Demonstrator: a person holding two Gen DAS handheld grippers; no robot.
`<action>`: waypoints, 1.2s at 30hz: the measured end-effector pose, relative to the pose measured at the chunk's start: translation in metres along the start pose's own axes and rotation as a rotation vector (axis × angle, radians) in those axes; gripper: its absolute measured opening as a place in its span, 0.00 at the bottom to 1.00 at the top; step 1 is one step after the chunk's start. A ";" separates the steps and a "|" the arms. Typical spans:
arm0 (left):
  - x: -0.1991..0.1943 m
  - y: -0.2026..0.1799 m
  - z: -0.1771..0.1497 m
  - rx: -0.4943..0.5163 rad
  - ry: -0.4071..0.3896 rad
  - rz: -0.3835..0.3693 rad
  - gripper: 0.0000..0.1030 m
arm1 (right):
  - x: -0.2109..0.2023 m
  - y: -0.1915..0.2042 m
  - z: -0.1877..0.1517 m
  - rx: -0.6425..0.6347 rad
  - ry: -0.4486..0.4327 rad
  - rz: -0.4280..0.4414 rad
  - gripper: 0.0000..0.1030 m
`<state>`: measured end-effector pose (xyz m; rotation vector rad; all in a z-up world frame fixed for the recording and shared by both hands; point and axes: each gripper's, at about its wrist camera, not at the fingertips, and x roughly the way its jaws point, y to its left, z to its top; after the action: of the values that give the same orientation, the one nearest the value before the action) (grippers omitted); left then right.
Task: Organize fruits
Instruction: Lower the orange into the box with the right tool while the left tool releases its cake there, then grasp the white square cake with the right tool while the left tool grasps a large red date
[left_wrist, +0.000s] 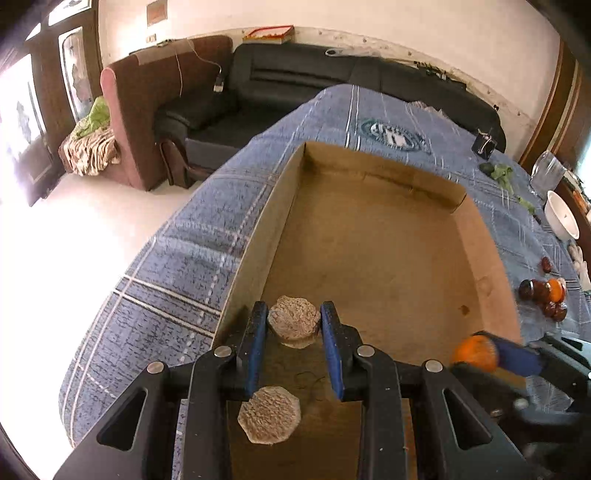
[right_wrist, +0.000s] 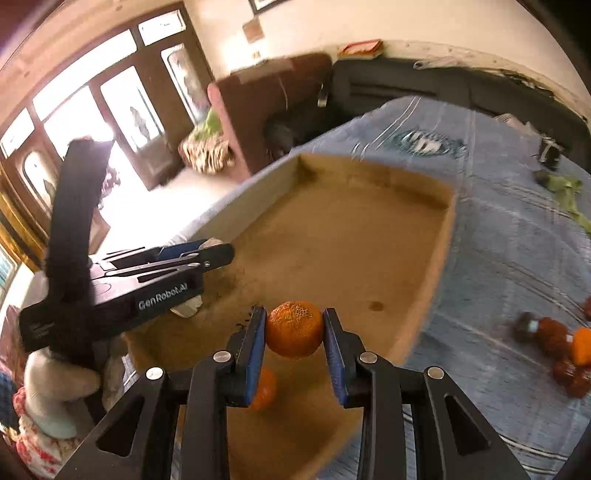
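A shallow cardboard box (left_wrist: 388, 236) lies on the blue plaid cloth; it also shows in the right wrist view (right_wrist: 332, 240). My left gripper (left_wrist: 294, 325) is shut on a pale rough round fruit (left_wrist: 294, 321) above the box's near left corner. A second pale fruit (left_wrist: 269, 413) lies on the box floor below it. My right gripper (right_wrist: 294, 330) is shut on an orange (right_wrist: 294, 328) above the box's near end. Another orange (right_wrist: 264, 387) lies in the box beneath it. The left gripper (right_wrist: 207, 254) is seen from the side at the left.
A pile of dark red fruits with an orange one (left_wrist: 545, 295) lies on the cloth right of the box, also in the right wrist view (right_wrist: 561, 350). A white bowl (left_wrist: 561, 214), a glass jar (left_wrist: 546, 173) and green leaves (left_wrist: 502, 173) stand further right. Sofas stand behind the table.
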<state>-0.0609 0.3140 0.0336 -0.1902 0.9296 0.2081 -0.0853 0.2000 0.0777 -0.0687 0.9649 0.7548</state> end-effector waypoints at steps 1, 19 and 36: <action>0.001 0.001 -0.001 -0.002 -0.004 -0.003 0.27 | 0.008 0.003 0.001 -0.003 0.017 -0.002 0.33; -0.099 0.002 -0.021 -0.086 -0.247 0.029 0.54 | -0.027 0.005 -0.012 0.034 -0.086 -0.030 0.50; -0.115 -0.118 -0.029 0.112 -0.246 -0.167 0.68 | -0.191 -0.213 -0.099 0.455 -0.275 -0.380 0.56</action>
<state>-0.1192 0.1827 0.1181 -0.1349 0.6745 0.0233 -0.0912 -0.1011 0.1081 0.2382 0.8076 0.1774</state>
